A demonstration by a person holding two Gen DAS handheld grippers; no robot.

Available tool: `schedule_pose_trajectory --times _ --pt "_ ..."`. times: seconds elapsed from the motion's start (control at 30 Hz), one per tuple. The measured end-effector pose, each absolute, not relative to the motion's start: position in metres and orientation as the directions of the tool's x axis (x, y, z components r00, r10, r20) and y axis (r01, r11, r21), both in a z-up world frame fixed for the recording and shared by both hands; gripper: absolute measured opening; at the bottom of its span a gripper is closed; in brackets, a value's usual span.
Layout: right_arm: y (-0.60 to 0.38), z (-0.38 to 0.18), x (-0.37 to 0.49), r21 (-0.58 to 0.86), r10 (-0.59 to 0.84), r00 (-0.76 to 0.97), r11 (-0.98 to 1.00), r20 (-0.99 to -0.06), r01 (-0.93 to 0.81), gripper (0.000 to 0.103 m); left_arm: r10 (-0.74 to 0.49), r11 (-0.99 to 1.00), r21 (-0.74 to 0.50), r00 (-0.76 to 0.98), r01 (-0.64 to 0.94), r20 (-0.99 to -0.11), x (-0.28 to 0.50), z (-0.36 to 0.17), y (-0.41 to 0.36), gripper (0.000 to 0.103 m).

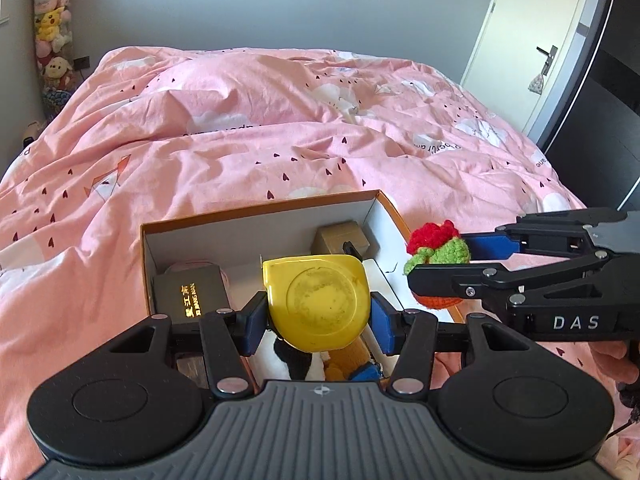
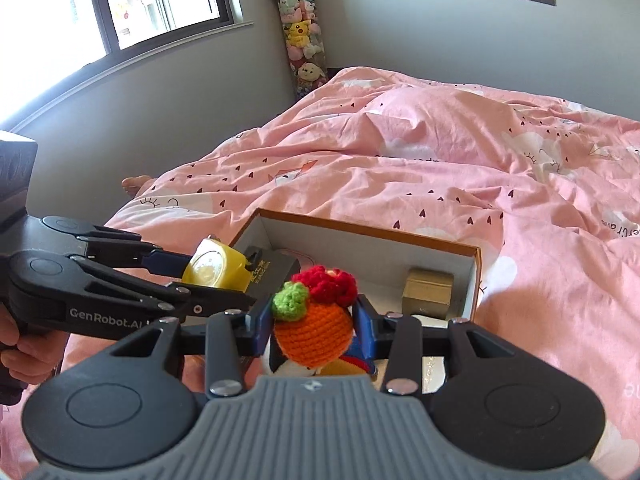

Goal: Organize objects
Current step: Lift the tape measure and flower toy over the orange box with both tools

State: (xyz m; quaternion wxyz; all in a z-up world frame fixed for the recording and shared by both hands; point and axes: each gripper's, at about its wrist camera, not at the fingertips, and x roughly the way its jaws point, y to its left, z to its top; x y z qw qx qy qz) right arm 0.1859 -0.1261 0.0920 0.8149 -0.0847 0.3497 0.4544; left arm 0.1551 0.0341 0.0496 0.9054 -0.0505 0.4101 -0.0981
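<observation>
A yellow tape measure [image 1: 320, 300] is clamped between the blue pads of my left gripper [image 1: 319, 314], held above an open cardboard box [image 1: 260, 216] on the bed. My right gripper [image 2: 315, 322] is shut on an orange crochet toy [image 2: 314, 330] with a red and green top, also over the box [image 2: 368, 231]. Each gripper shows in the other's view: the right gripper [image 1: 440, 260] comes in from the right, and the left gripper [image 2: 212, 276] from the left with the tape measure [image 2: 214, 268]. Inside the box lie a black case [image 1: 188, 294], a small brown box [image 2: 430, 292] and plush toys, partly hidden.
The box rests on a rumpled pink duvet [image 1: 280, 140]. A clear tube of plush toys [image 2: 302, 40] stands in the corner beside a window [image 2: 120, 0]. A white door [image 1: 520, 40] is at the right. A person's hand [image 2: 24, 352] holds the left gripper.
</observation>
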Motion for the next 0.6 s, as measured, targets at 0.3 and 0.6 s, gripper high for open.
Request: schedule_pose_trajectory --times 0.3,0.6 --pt "-0.082 0.056 0.252 0.219 0.648 0.256 0.559 -0.717 -0.799 0.044 -0.216 0.964 -0.086 0.558 0.25 -0.801 0.22 0.008 0.032 0.06" --pt "-0.043 0.007 0.292 0.114 0.578 0.19 0.447 -0.794 -0.887 0.044 -0.156 0.894 0.091 0.496 0.438 -0.854 0.257 -0.034 0.022 0.06"
